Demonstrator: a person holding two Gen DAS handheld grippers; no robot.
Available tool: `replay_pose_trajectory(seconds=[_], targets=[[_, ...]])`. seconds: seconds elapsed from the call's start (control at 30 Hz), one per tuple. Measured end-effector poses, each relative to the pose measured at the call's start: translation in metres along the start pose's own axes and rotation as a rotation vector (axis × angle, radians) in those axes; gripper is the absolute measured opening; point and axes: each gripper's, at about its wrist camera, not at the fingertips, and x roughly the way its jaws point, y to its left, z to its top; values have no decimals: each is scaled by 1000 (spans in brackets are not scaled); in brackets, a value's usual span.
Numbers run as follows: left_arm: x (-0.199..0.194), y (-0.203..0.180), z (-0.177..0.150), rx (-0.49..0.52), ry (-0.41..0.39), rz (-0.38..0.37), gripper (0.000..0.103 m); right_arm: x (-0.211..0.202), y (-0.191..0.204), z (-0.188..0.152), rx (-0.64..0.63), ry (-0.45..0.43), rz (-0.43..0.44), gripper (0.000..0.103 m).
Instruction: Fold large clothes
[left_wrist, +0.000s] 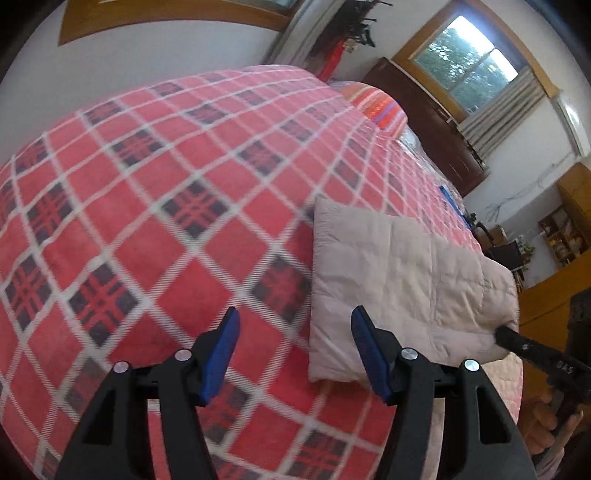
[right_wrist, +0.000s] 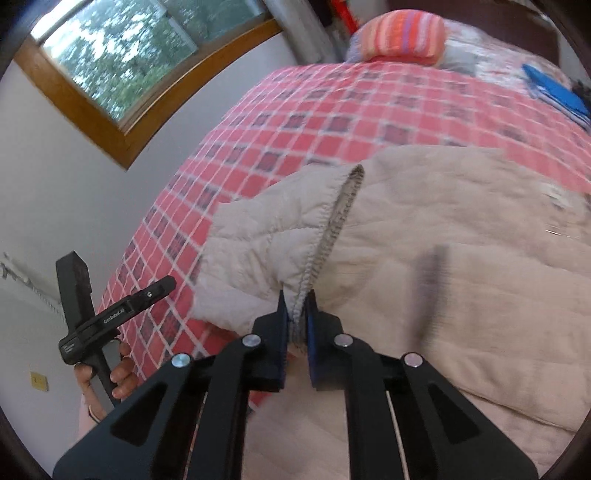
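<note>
A beige quilted jacket (left_wrist: 402, 284) lies on a bed with a red plaid blanket (left_wrist: 155, 192). In the left wrist view my left gripper (left_wrist: 293, 349) is open over the blanket, just left of the jacket's folded edge, with nothing between its blue pads. The right wrist view has my right gripper (right_wrist: 297, 314) shut on the jacket's grey ribbed cuff (right_wrist: 343, 206), with the sleeve lifted over the jacket body (right_wrist: 461, 266). My right gripper's finger (left_wrist: 517, 341) also shows at the jacket's right corner. The left gripper (right_wrist: 110, 314) appears at lower left, held by a hand (right_wrist: 118, 373).
A striped orange pillow (right_wrist: 399, 35) lies at the head of the bed, next to a blue item (right_wrist: 554, 92). A dark wooden headboard (left_wrist: 432, 122), a window (left_wrist: 465, 55) with curtains and wooden shelves (left_wrist: 565, 232) stand beyond. A white wall (right_wrist: 55, 206) runs along the bed's far side.
</note>
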Motion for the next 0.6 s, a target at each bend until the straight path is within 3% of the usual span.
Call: replay_pose_trajectory(seconds=[0.37,0.6], targets=[[46,-82,-5,98,70,-40,63,-97,-118,-30,122,-136,-98,8],[72,-115,-8,111,111,-76,63,-137,-184,-56,215,-189,-138,8]])
